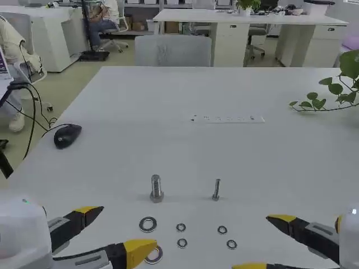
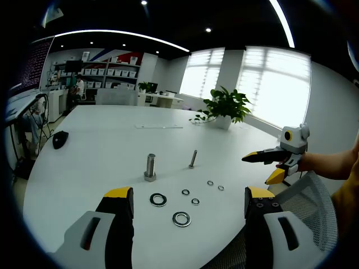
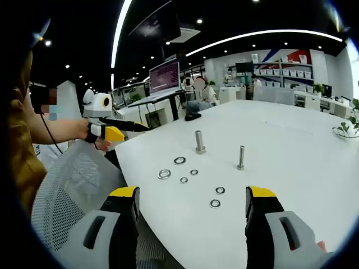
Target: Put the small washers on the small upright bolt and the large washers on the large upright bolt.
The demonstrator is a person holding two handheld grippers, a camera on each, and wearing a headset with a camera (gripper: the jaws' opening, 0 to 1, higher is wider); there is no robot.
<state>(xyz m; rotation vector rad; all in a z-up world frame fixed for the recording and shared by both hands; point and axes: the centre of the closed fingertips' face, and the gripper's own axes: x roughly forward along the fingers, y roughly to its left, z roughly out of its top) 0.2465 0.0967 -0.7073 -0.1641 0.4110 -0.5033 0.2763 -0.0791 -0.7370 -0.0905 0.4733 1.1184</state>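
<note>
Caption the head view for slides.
Left hand-held gripper and right hand-held gripper, open, flank washers near two upright bolts.

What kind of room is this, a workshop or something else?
Most likely an open-plan office: a big white table with a computer mouse, a chair and more desks behind it, and a potted plant by the windows.

A black mouse (image 1: 67,135) lies on the desk (image 1: 168,112) far beyond the left tool (image 1: 128,227). Plant leaves (image 1: 335,92) hang beyond the right tool (image 1: 251,242)
</note>
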